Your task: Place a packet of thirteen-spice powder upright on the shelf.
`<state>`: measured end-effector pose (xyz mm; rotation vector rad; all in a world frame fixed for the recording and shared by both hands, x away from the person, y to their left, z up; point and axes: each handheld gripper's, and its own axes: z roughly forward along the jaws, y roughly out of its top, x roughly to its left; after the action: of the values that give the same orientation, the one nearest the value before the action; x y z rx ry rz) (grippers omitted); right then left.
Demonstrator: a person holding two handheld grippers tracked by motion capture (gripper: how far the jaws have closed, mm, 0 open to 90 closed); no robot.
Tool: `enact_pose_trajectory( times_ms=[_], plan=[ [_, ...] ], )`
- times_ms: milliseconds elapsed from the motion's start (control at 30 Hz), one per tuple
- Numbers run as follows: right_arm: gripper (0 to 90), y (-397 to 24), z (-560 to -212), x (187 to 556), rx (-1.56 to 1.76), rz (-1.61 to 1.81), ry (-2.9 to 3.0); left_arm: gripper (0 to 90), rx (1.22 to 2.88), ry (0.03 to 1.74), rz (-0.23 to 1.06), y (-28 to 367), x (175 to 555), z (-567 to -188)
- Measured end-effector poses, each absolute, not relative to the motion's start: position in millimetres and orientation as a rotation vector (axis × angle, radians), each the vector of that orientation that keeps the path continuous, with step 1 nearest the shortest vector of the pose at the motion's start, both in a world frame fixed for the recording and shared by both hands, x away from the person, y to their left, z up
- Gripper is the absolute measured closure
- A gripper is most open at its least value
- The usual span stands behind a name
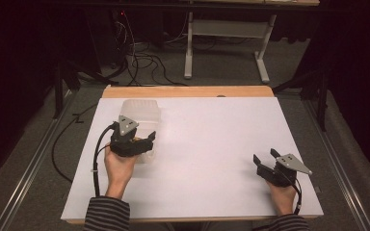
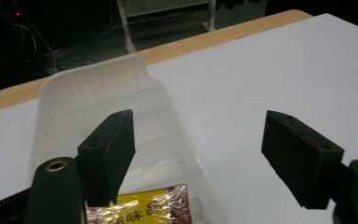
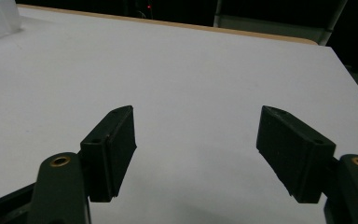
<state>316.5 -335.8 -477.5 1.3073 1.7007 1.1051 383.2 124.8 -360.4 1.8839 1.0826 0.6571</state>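
The work in hand looks close to its end, or at a pause inside it: a yellow and reddish foil packet with printed characters (image 2: 142,207) already lies on the bottom of the translucent white plastic tub with ribbed walls (image 1: 142,115), and nothing is between the fingers of either gripper. The left gripper (image 1: 147,140) hangs over the near end of the tub with its fingers (image 2: 109,149) parted; in the left gripper view one finger stands above the inside of the tub, over the packet, and the other over bare tabletop (image 1: 212,144) outside the tub's right wall, neither pressing on anything. My reading is that the packet has been put in and the hand is free of it; what could remain is fetching more items or moving the tub, though no other loose item lies on the white tabletop. The right gripper (image 1: 266,161) rests low near the right front corner of the tabletop, well apart from the tub, its fingers (image 3: 112,149) spread and empty. The tub stands upright on the left rear part of the tabletop, near the wooden back edge, its long axis running away from the person. It is cloudy and semi-clear with rounded corners and stepped ridges inside, so the packet shows through the wall only dimly. The packet lies flat at the near end; only part of it can be seen.
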Motion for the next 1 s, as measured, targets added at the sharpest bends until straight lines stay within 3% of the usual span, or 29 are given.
enact_pose_trajectory(
  times_ms=[1000],
  plan=[
    [28.6, -336, -478, 317, 1.308, 1.105, 1.7, 26.6, 1.954, 0.921, 0.512, 68, 375, -375]
  ],
)
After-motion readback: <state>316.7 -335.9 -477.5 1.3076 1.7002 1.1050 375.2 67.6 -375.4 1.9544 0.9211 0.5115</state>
